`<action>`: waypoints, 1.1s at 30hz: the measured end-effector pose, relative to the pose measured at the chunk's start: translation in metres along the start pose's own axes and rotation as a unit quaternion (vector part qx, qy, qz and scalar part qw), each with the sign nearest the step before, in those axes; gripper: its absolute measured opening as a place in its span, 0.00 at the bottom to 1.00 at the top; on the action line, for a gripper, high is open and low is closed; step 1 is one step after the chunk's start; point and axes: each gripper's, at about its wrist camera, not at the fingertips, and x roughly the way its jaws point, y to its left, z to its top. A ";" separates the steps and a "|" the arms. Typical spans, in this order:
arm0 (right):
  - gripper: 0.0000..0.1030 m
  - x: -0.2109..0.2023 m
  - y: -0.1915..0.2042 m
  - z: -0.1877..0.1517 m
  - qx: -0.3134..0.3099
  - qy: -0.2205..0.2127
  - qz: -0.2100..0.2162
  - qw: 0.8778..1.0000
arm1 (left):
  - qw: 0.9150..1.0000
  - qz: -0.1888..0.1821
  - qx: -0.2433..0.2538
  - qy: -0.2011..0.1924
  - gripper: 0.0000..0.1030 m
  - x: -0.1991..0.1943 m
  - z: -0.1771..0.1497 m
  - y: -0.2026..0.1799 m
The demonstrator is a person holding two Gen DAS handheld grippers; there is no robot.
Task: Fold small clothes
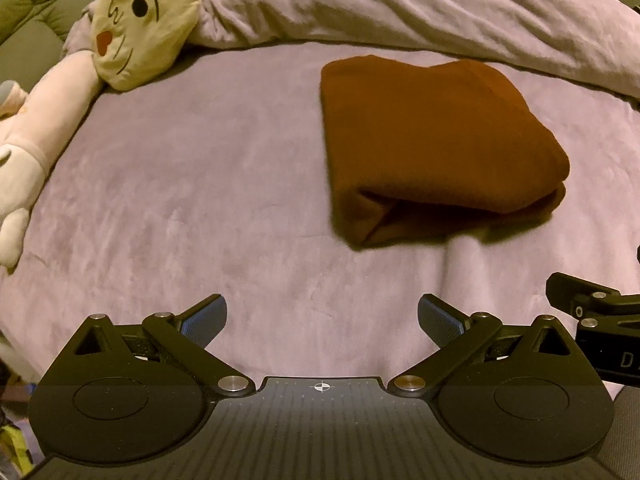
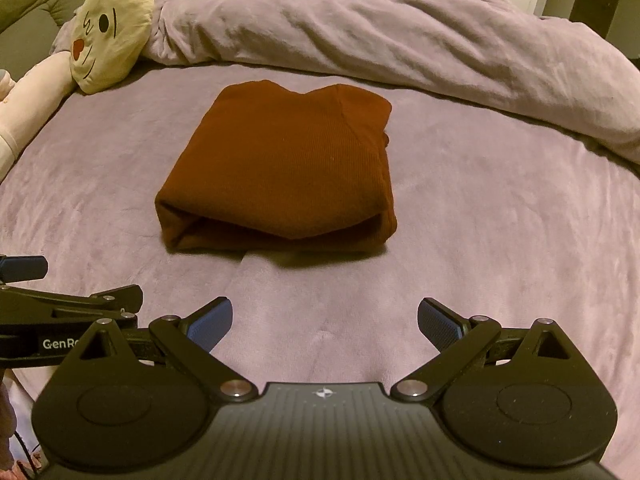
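Note:
A rust-brown ribbed garment (image 1: 436, 140) (image 2: 284, 164) lies folded into a thick rectangle on the lilac bed cover, its folded edge toward me. My left gripper (image 1: 322, 320) hovers open, short of the garment and to its left, nothing between its blue pads. My right gripper (image 2: 325, 320) is open too, held back from the garment's near edge, empty. Part of the right gripper's black linkage (image 1: 588, 308) shows at the right edge of the left wrist view. The left gripper's linkage and one blue pad (image 2: 24, 268) show at the left edge of the right wrist view.
A cream plush toy (image 1: 140, 20) (image 2: 112, 28) with a cartoon face lies at the far left, its pale pink body (image 1: 36, 120) running down the bed's left side. A bunched lilac duvet (image 1: 400, 4) (image 2: 400, 36) runs across the back. The bed cover (image 1: 200, 200) (image 2: 500, 220) is flat around the garment.

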 end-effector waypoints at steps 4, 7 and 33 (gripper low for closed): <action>0.96 0.000 0.000 0.000 0.002 0.000 0.001 1.000 | 1.000 0.000 0.001 0.000 1.00 0.000 0.000 0.000; 0.96 0.001 0.000 -0.001 0.003 0.000 0.001 1.000 | 1.000 -0.001 0.001 0.001 1.00 0.001 0.000 -0.001; 0.96 0.004 -0.005 -0.002 0.009 -0.001 0.011 1.000 | 1.000 0.001 0.010 0.002 1.00 0.003 -0.001 -0.008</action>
